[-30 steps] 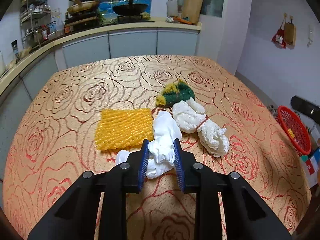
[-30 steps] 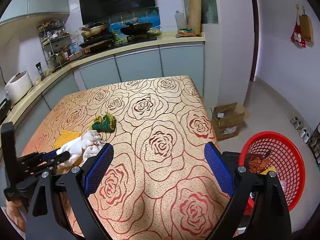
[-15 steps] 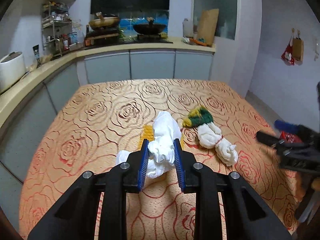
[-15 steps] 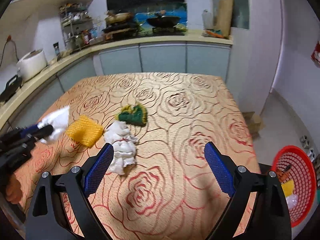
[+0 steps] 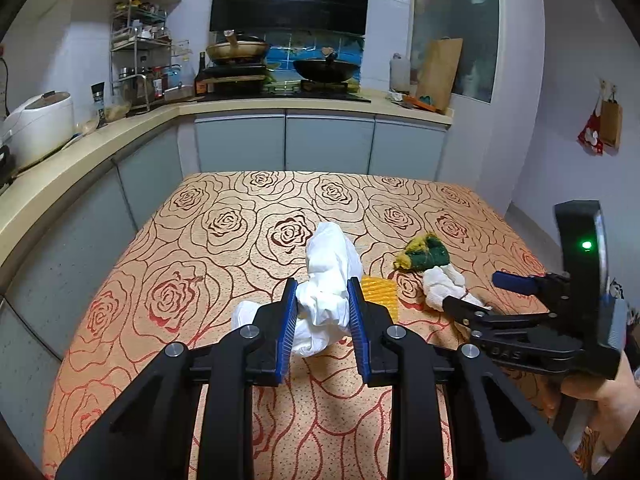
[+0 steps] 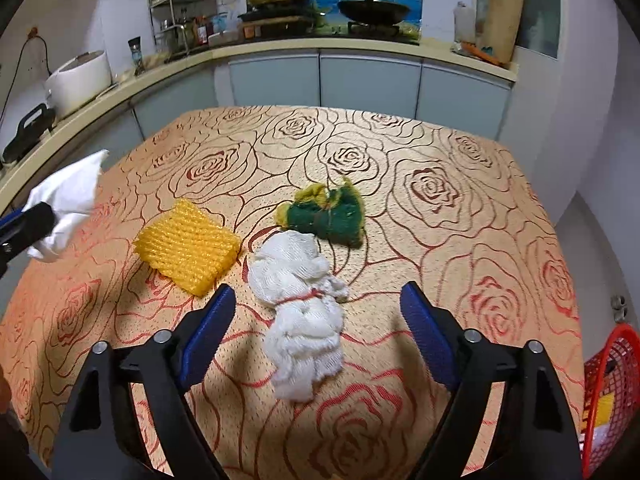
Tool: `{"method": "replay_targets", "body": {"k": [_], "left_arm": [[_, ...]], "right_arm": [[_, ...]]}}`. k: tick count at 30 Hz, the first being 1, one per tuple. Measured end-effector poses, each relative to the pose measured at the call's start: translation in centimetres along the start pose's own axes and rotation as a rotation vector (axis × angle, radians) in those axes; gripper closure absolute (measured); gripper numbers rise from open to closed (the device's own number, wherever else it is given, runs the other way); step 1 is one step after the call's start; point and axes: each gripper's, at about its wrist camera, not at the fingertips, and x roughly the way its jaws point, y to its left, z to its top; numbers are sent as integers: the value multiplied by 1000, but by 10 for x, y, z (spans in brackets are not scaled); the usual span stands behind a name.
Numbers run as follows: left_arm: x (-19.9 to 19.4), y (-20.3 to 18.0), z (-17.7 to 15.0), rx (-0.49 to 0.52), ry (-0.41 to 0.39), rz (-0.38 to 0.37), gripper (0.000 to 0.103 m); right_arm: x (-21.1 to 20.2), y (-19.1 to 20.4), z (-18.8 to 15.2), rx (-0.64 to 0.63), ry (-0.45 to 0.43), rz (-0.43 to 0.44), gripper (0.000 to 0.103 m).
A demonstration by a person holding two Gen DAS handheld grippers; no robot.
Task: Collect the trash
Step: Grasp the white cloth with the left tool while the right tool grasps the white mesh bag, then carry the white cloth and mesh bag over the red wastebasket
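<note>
1. Left gripper (image 5: 322, 312) clamps a white paper wad (image 5: 330, 280) between its blue pads, lifted off the table (image 5: 224, 240); wad sticks up past the fingertips.
2. Right gripper (image 6: 316, 316) jaws closing, still wide; white rag (image 6: 300, 312) lies on the table between them, pads not touching it.
3. Rag is tied with a red thread at the middle, lower end near the gripper's base.
4. Yellow foam net (image 6: 188, 246) lies flat just left of the rag, close to the right gripper's left finger.
5. Green-yellow scrubber (image 6: 326, 216) sits just beyond the rag, touching or nearly touching its far end.
6. From the left wrist view the right gripper shows at the right edge, a hand (image 5: 600, 404) on its handle.
7. Table has an orange cloth with a rose pattern.
8. Red basket (image 6: 608, 388) stands on the floor at the right, below table level, some scraps inside.
9. Kitchen counter (image 5: 280, 106) runs behind with wok, pan, spice rack; rice cooker (image 5: 38, 124) at left.
</note>
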Motion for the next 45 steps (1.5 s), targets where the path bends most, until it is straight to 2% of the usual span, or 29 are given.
{"method": "replay_targets", "body": {"k": [9,14,20,33,45], "left_arm": [[-6,4,-1,-13,-16,18,79],[-7,4,-1,-13,-19,20,79],[-12,4,0,-14,-31,22,79],[-37,-9,14,-14,-103,33,79],[-61,-40,30,19,-165,2,79]], "right_arm": [[21,7,-3,-19,62,-1,54],[18,6,-4,-23,52,-8,67],[3,3,-3,-4,18,-1,70],[-83,-7,16,37,-181,24,70],[-157,-33,13,83,-329,12,70]]}}
